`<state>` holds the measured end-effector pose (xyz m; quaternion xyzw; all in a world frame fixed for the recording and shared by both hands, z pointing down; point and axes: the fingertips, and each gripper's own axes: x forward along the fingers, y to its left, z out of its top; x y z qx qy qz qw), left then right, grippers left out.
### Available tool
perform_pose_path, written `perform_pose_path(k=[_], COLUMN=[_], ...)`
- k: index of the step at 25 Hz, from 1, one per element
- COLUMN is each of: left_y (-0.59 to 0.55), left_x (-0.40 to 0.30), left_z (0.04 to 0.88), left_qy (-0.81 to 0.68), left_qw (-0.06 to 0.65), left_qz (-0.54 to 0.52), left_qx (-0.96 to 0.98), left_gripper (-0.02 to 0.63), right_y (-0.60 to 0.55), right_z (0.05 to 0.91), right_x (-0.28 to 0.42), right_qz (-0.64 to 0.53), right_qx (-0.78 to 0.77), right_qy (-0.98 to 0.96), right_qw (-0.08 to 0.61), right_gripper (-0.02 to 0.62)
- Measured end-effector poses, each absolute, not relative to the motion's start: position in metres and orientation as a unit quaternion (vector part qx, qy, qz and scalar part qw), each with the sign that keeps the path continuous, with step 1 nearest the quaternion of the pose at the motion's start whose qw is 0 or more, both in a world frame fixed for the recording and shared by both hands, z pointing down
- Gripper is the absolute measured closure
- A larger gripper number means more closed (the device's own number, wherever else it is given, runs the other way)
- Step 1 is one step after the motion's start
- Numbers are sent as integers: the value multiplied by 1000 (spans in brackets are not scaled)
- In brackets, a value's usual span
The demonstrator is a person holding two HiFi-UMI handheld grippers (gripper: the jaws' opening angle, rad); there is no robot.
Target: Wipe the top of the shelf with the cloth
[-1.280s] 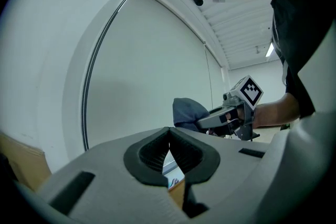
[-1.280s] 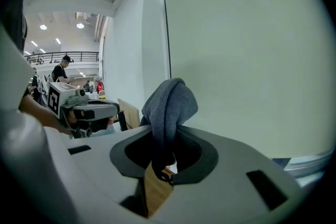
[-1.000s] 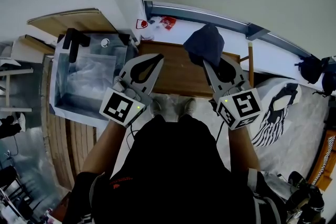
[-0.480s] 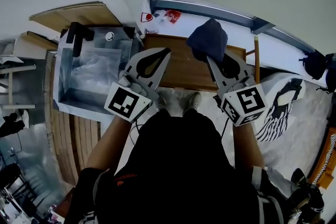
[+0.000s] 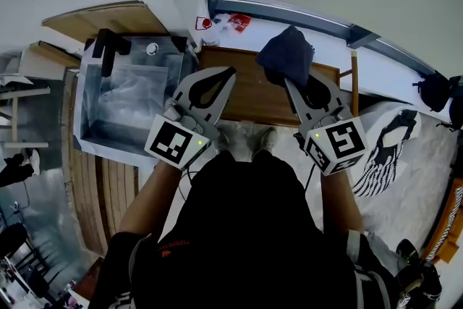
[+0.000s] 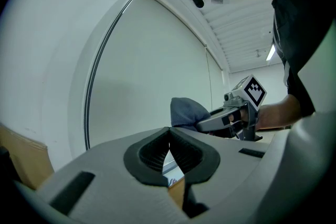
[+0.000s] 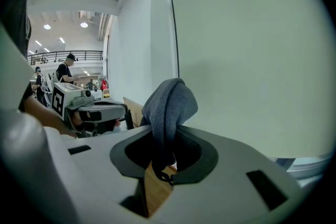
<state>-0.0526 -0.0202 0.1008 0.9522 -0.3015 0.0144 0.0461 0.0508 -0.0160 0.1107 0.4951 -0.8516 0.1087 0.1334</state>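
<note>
Over the wooden shelf point(image 5: 246, 96) mid-frame, pinching the cloth point(image 5: 288, 54) in the right gripper point(image 5: 304, 89), holding the left gripper point(image 5: 228, 73) pressed together, empty, probably needing flat overlapping strokes.

Left of the fingers point(image 7: 209, 156) of the right gripper point(image 7: 164, 136), a large workplace hall is showing: ceiling lamps point(image 7: 47, 26) are glowing and people point(image 7: 65, 72) are standing by a railed gallery point(image 7: 86, 53).

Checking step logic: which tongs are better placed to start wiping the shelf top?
Right. The right tongs are shut on the cloth, which is held over the shelf. The left tongs are shut with nothing between them, so they would need to take the cloth first.
</note>
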Motion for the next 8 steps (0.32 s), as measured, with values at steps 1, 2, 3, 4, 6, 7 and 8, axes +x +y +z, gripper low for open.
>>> perform_pose_path(k=[1, 2, 3, 4, 6, 7, 8], left_y=[-20, -19, -19, -18, -18, -19, -19], left_x=[-53, -53, -53, -53, -53, -53, -53], left_z=[101, 102, 102, 103, 104, 104, 105], left_qy=[-301, -301, -301, -301, -300, -300, -300], left_qw=[46, 47, 47, 48, 48, 48, 47], left_qz=[15, 15, 14, 14, 14, 14, 14], left_qx=[952, 952, 952, 952, 952, 953, 953], left_gripper=[588, 588, 588, 588, 588, 588, 588], right_y=[-15, -15, -14, -13, -13, -14, -14], right_z=[111, 112, 112, 112, 113, 114, 114], right_x=[51, 51, 51, 50, 50, 50, 50], right_qz=[109, 109, 109, 109, 107, 105, 104], right_qx=[495, 495, 495, 495, 496, 496, 496], right_qy=[-852, -852, -851, -851, -851, -851, -851], right_qw=[134, 134, 134, 135, 137, 138, 140], right_gripper=[518, 518, 518, 518, 518, 518, 518])
